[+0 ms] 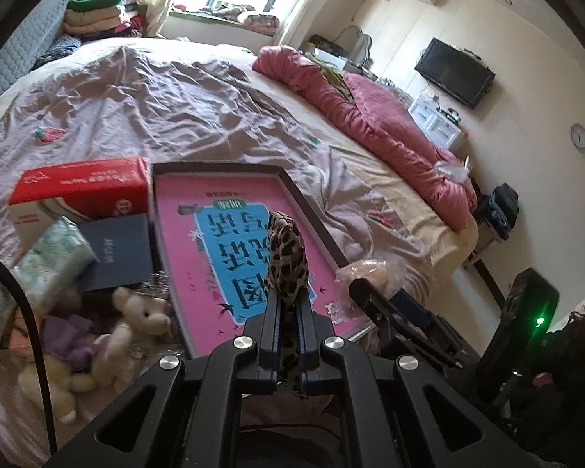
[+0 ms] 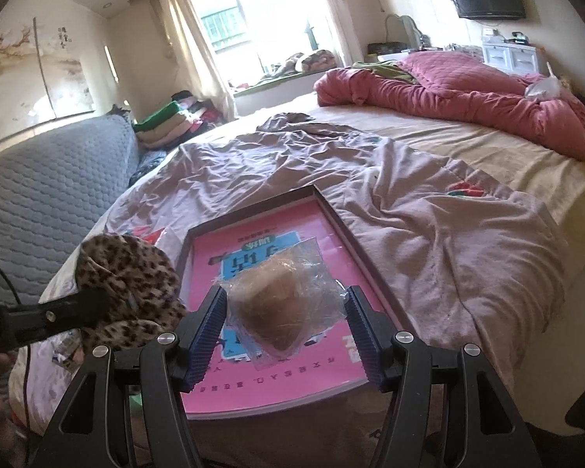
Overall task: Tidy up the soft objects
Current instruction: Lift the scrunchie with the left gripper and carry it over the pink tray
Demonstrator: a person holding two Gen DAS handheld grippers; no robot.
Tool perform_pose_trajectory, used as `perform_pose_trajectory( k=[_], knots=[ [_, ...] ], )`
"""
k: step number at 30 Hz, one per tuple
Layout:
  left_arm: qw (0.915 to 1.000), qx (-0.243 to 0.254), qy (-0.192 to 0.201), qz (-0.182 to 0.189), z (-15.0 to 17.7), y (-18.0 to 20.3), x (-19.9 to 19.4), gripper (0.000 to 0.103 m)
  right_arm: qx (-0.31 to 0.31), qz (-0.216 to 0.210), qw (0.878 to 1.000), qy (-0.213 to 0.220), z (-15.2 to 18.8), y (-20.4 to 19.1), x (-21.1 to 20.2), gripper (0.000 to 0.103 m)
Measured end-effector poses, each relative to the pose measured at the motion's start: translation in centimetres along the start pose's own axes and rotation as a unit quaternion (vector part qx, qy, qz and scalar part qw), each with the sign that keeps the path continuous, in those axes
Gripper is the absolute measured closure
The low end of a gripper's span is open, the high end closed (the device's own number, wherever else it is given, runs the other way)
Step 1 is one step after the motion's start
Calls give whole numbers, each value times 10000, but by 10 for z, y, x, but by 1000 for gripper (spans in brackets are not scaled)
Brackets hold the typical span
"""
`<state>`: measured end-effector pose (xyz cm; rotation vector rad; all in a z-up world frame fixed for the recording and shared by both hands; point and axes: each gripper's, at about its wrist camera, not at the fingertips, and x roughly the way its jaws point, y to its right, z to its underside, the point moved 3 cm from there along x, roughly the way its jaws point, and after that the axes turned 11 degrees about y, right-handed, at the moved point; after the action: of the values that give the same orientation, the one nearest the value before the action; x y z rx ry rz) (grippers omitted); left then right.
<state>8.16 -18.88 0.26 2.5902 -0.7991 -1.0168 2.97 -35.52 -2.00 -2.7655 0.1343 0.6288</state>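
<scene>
My left gripper [image 1: 288, 304] is shut on a leopard-print soft pouch [image 1: 286, 257] and holds it above the pink box [image 1: 183, 210]. In the right wrist view the same pouch [image 2: 132, 277] shows at the left, clamped by the left gripper's fingers [image 2: 73, 308]. My right gripper [image 2: 286, 312] is open, its jaws on either side of a tan soft object in a clear plastic bag [image 2: 272, 312], which hangs or rests over the pink box [image 2: 253, 386]. I cannot tell whether the pads touch the bag. The bag also shows in the left wrist view [image 1: 370, 269].
The pink box lies on a mauve blanket [image 1: 155, 105] on the bed. Left of it are a red tissue box [image 1: 85, 187], a dark booklet [image 1: 116, 249], a tissue pack [image 1: 54, 257] and plush toys [image 1: 128, 323]. A pink quilt [image 2: 468, 97] lies at the far side.
</scene>
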Motion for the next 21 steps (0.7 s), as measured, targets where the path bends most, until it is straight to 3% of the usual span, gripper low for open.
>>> perform_pose_trajectory(
  k=[7, 16, 21],
  knots=[
    [9996, 75, -255, 46, 10, 5, 24, 96, 67, 102, 9999, -24, 2, 10, 3, 39],
    [9967, 110, -737, -327, 28, -16, 62, 96, 115, 199, 9997, -64, 4, 19, 7, 39],
    [9953, 278, -785, -504, 37, -20, 61, 96, 29, 220, 9996, -151, 8, 18, 13, 39]
  ],
)
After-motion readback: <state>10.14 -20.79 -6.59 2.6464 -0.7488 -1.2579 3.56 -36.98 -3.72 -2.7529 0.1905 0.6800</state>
